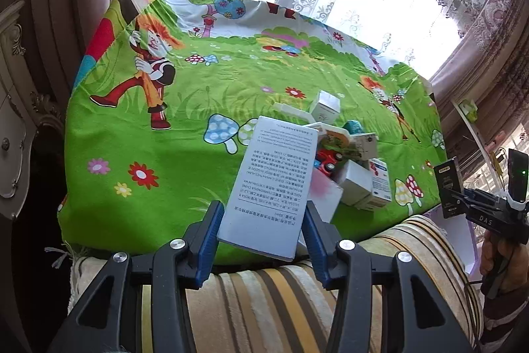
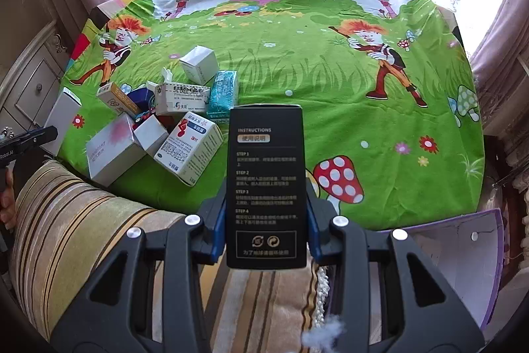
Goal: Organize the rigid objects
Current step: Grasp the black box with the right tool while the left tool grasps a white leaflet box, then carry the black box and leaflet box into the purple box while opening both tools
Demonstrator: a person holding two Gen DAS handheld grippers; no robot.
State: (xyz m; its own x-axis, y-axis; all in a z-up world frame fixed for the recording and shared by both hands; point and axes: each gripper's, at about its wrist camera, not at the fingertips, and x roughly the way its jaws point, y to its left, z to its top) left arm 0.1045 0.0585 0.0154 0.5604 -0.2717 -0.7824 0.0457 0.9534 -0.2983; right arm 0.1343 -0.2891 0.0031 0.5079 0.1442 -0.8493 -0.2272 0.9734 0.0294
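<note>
Here both grippers are loaded, so the step in hand seems to be the carrying of two boxes away from the pile, before they are put down in order. The left gripper (image 1: 263, 230) has its jaws closed on a pale blue-white box (image 1: 269, 184), which is held above the near edge of the table, tilted a little to the right. The right gripper (image 2: 266, 230) has its jaws closed on a black box (image 2: 266, 187) with printed instructions, held upright over the striped cushion (image 2: 82, 220) at the near side. The other rigid objects lie in a loose pile (image 2: 158, 121) on the left near part of the green cartoon tablecloth (image 2: 314, 88): several medicine cartons, a teal packet and a small red toy car, touching each other. The far and right parts of the cloth carry no objects. I judge that the next move needs a free place on the cloth for each box, and a level, slow lowering before the jaws release.
</note>
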